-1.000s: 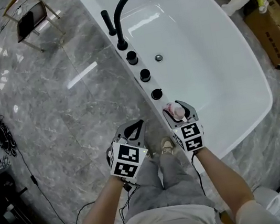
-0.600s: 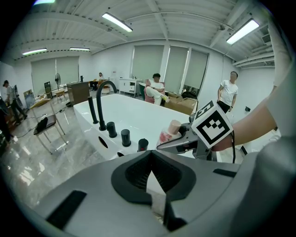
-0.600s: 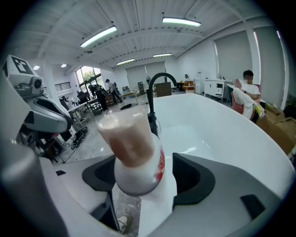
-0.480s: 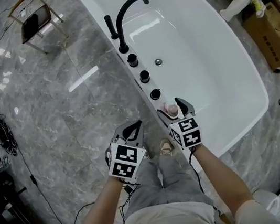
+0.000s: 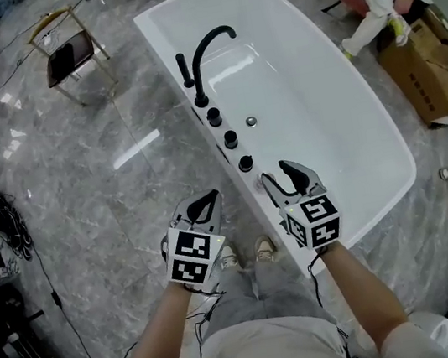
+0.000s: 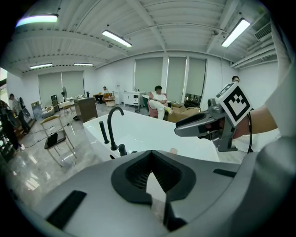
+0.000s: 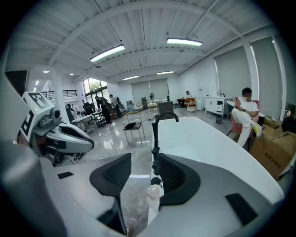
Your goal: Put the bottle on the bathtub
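The small white bottle with a pale pink cap stands upright on the left rim of the white freestanding bathtub. It sits on the near side of the row of round black knobs, which leads away to the tall black curved faucet.

The right tongs are spread. In the right gripper view the bottle rises in the gap between the two dark pads, close to the right one, and neither pad appears to press on it. It lies straight ahead of these tongs, its long axis vertical and crosswise to their reach.

The left tongs are pressed together on nothing, out over the grey marble floor, to the left of the tub.

The placing looks done. The likely next move is to draw the right tongs straight back along their own line, because a sideways drift could tip the bottle.
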A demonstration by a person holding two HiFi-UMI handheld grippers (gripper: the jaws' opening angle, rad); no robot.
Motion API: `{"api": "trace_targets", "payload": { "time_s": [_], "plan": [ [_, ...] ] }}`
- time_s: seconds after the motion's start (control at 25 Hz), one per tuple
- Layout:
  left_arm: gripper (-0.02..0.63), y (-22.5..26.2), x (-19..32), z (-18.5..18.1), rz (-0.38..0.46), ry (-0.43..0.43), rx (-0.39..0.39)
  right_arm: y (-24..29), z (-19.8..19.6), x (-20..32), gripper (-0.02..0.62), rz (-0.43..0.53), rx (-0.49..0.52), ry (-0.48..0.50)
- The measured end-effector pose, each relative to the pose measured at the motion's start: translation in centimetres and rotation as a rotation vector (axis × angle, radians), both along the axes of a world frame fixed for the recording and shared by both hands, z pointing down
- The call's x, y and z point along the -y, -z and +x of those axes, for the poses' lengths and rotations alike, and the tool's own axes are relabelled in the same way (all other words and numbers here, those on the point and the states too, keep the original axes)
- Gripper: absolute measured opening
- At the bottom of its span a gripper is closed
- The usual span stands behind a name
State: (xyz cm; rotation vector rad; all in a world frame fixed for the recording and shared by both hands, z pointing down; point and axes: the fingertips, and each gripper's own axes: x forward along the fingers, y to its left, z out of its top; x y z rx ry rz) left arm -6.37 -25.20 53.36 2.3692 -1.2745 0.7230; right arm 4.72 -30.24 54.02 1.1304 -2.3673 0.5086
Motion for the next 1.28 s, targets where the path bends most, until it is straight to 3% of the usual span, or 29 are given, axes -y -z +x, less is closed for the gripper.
{"api": "trace_targets", "payload": {
  "time_s": [0.2,0.56,0.92,1.28],
  "plan": [
    [0.018,5.6,-0.1,-0.8,0.076,0.015,-0.008,6.6,0.4,-1.8,0.127,0.068,0.05,-0.006],
    [0.018,14.3,-1.6,-1.7,0.217,0.03,-0.008,16.5,0.0,-5.5,0.047,0.146,0.112,0.037],
    [0.018,22.0,-4.2,-1.9,0.393,0.014,0.001,24.0,-0.1,-7.8,0.029,0.251,0.196,0.053],
    [0.018,24.5,-5.7,-3.6,0.46,0.034,0.026,26.7,-1.1,-10.3,0.029,0.31,0.24,0.092]
  ]
}}
